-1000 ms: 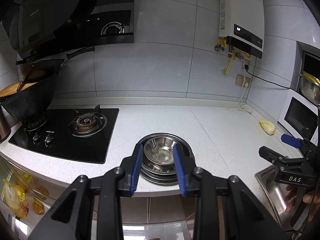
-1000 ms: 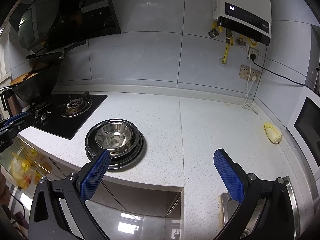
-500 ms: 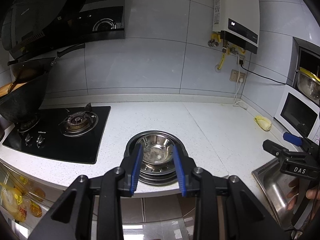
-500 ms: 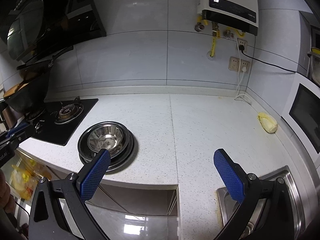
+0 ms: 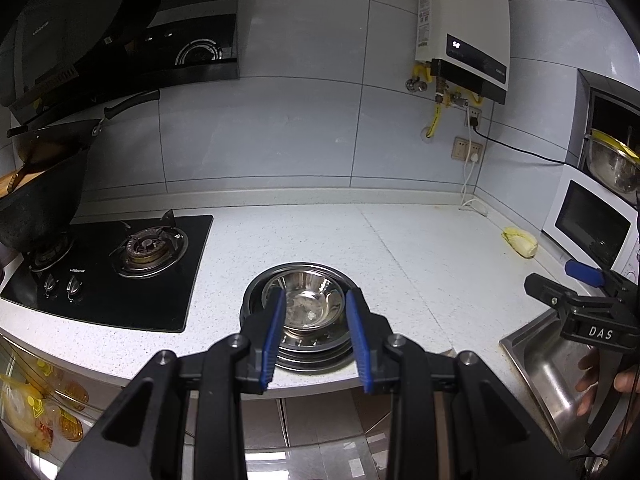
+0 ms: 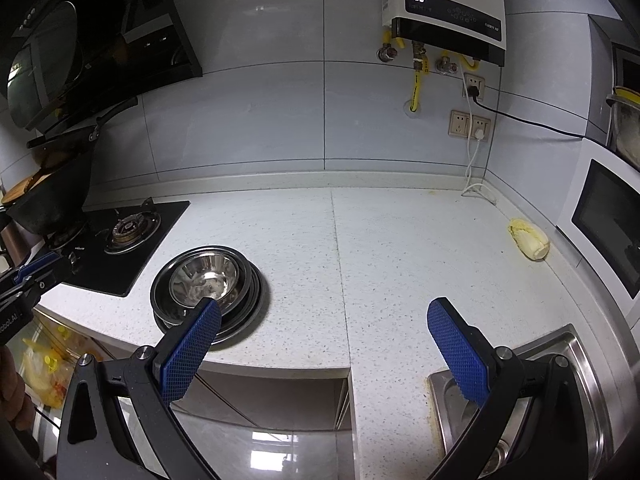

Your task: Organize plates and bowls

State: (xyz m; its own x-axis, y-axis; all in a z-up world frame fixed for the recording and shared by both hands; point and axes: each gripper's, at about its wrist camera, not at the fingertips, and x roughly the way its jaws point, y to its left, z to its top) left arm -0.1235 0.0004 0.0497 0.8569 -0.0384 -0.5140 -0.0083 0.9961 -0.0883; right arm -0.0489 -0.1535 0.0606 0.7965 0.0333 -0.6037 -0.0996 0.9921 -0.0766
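The left gripper (image 5: 316, 336) hangs off the front edge of the counter (image 5: 400, 248) with its blue pads partly apart and nothing between them; the gap frames a steel bowl (image 5: 308, 304) that lies just ahead of and below the fingertips, not touched by them. That bowl sits nested on top of a stack of steel plates (image 5: 304, 354), which rests on the counter near its front edge. Ahead and to the left of this gripper is the black gas stove (image 5: 120, 264), with a dark wok (image 5: 36, 208) on its far left burner. Well off to the right, ahead, a pale yellow vegetable (image 5: 520, 242) lies beside the white microwave (image 5: 592, 224). The right gripper (image 6: 324, 320) is spread wide and empty, also out over the counter's front edge; the bowl (image 6: 204, 280) and the plates (image 6: 240, 320) under it lie just beyond its left pad (image 6: 192, 352), while the steel sink (image 6: 576, 360) is below its right pad. In the left view, the right gripper (image 5: 560, 280) hovers above that sink (image 5: 536, 352), with a hand (image 5: 592, 380) behind it.
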